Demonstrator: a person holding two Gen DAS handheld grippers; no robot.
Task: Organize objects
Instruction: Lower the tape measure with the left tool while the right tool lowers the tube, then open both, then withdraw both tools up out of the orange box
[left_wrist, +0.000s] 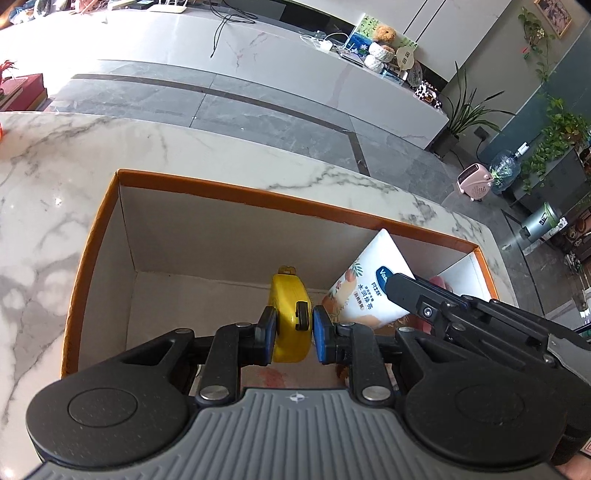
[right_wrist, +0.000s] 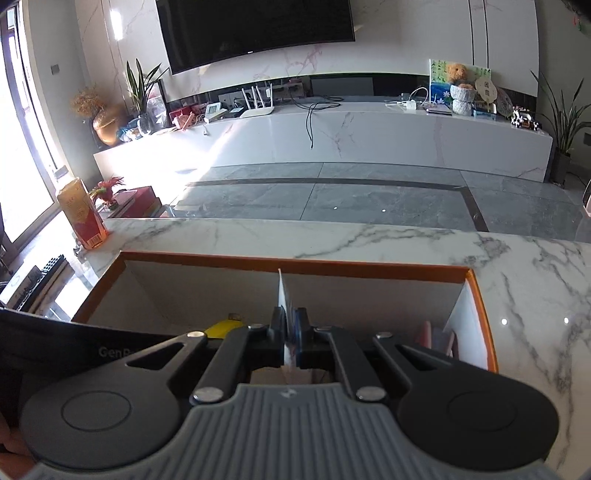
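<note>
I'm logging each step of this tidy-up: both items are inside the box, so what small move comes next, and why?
Probably open the left gripper to release the yellow tape measure: it already sits low inside the orange-rimmed box, beside the white pouch the right gripper pinches.

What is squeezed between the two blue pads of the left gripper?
A yellow tape measure, inside the box. The left wrist view shows the left gripper clamping it.
</note>
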